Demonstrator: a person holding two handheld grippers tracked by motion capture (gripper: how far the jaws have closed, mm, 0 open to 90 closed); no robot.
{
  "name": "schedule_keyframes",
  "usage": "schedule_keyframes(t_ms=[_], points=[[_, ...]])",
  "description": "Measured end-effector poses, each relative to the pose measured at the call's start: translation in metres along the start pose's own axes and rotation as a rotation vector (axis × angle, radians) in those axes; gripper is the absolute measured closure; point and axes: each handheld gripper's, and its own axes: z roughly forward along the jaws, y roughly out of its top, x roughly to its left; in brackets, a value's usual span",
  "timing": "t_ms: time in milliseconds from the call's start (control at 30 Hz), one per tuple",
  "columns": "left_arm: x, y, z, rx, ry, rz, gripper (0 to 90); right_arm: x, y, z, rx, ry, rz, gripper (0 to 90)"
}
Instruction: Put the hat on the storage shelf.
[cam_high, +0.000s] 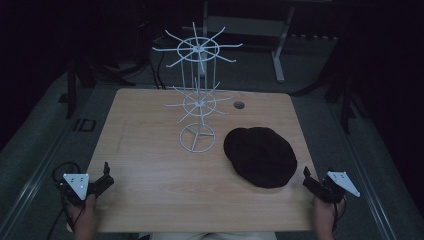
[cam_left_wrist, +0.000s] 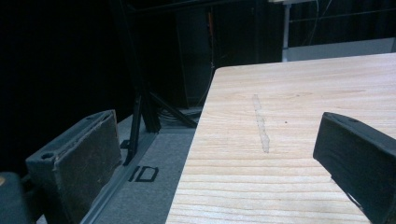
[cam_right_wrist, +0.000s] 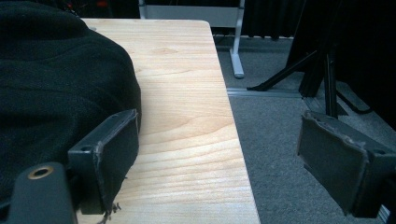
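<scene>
Both my grippers rest at the near corners of the wooden table (cam_high: 150, 190), and I take the black cap (cam_high: 260, 156) as my landmark. My right gripper (cam_high: 311, 182) is just beside the cap, at its near right side, over the right edge of the table. Its jaws stand wide apart and hold nothing; in the right gripper view one jaw is over the wood close to the cap (cam_right_wrist: 56, 93), and the other is out over the grey floor (cam_right_wrist: 280, 140). I cannot tell if that jaw touches the fabric.

My left gripper (cam_high: 102, 181) is well apart from the cap, at the opposite near corner. Its jaws are also wide and empty; in the left gripper view one jaw is above the table (cam_left_wrist: 280, 140) and the other is beyond its left edge.

The cap lies flat on the table. A white wire rack (cam_high: 198, 95) stands upright to the far left of the cap, its round base near the cap but not touching it. A small round hole (cam_high: 239, 105) in the table is behind the cap.
</scene>
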Motion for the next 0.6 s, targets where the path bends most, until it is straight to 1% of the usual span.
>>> schedule_keyframes(t_ms=[133, 300, 333, 400, 433, 500, 600], points=[[-0.0003, 0.0000, -0.0001, 0.001, 0.003, 0.004, 1.3, -0.0002, 0.0002, 0.0005, 0.005, 0.001, 0.004, 12.7], [-0.0019, 0.0003, 0.0001, 0.009, 0.019, 0.017, 1.3, -0.0002, 0.0007, 0.0016, 0.017, 0.006, 0.001, 12.7], [-0.0020, 0.0003, 0.0001, 0.010, 0.017, 0.018, 1.3, -0.0002, 0.0010, 0.0024, 0.025, 0.013, -0.001, 12.7], [-0.0024, 0.0006, 0.0002, 0.024, 0.036, 0.022, 1.3, -0.0004, 0.0012, 0.0029, 0.033, 0.014, 0.004, 12.7], [-0.0024, 0.0006, 0.0002, 0.024, 0.036, 0.022, 1.3, -0.0010, 0.0015, 0.0034, 0.043, 0.023, 0.009, 12.7], [-0.0020, 0.0010, 0.0004, 0.040, 0.047, 0.021, 1.3, -0.0023, 0.0021, 0.0051, 0.063, 0.035, 0.020, 13.0], [-0.0017, 0.0011, 0.0006, 0.048, 0.055, 0.020, 1.3, -0.0027, 0.0034, 0.0079, 0.102, 0.043, 0.028, 13.3]])
